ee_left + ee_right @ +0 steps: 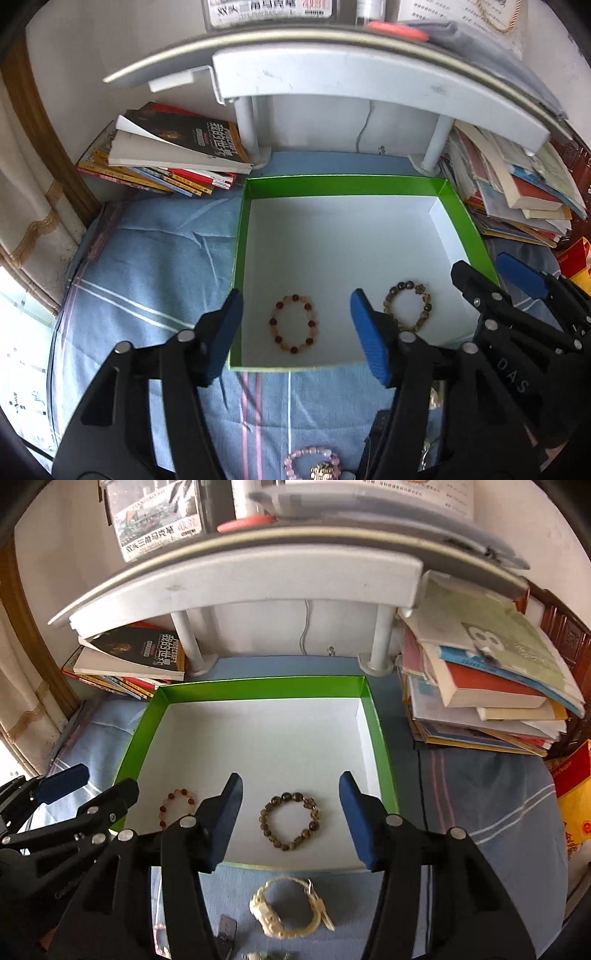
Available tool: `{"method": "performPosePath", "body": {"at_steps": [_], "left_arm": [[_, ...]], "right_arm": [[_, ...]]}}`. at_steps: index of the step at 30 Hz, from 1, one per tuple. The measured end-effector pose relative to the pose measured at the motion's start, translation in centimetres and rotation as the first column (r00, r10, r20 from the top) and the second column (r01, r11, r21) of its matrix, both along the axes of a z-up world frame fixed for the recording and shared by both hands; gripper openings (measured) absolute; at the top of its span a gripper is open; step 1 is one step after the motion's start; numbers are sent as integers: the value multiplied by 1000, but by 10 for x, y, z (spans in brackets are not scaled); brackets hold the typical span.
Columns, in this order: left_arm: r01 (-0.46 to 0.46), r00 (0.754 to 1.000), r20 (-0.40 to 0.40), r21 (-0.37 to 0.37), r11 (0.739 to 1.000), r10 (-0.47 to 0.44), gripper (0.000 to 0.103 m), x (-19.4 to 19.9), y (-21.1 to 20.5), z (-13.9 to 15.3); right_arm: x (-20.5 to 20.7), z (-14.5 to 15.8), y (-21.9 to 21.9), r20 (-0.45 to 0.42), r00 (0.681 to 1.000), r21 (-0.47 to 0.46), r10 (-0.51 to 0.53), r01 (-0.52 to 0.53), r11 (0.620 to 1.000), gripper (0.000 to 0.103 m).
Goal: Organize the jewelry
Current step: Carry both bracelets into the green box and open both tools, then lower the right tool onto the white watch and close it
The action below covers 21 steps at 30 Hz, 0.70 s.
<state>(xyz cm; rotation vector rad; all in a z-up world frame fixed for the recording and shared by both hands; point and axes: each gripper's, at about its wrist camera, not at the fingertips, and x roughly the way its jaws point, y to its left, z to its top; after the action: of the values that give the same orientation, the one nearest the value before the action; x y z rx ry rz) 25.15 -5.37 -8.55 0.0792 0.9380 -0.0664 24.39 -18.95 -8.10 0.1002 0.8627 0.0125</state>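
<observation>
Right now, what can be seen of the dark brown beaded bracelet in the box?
The dark brown beaded bracelet is a closed loop of round, mottled brown and smoky beads that look like stone or wood, some larger than others. It lies flat on the white floor of the green-walled box, near the front right corner, apart from the red and peach bracelet to its left. Nothing grips it; the open right gripper hovers over it.

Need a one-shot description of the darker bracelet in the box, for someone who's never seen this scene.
Find the shallow green-walled box with a white floor, on the blue cloth below the grey shelf. Two bead bracelets lie near its front edge. Take the right-hand one, the brown bead bracelet: dark smoky beads, unlike the red-and-peach bracelet to its left, or the cream watch outside the box.
</observation>
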Motion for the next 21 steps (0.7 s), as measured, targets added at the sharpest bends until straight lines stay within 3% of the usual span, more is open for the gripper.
{"method": "performPosePath", "body": {"at_steps": [11,21], "left_arm": [[7,1000,-8,15,1000,-7,73,-73,23,3],[8,997,-71,46,999,-5,81,-116,46,-30]], "right_arm": [[-64,12,3,11,1000,-11,-5,6,1000,58],[-123,-24,-11,-72,997,-11,-23,22,1000,67]]}}
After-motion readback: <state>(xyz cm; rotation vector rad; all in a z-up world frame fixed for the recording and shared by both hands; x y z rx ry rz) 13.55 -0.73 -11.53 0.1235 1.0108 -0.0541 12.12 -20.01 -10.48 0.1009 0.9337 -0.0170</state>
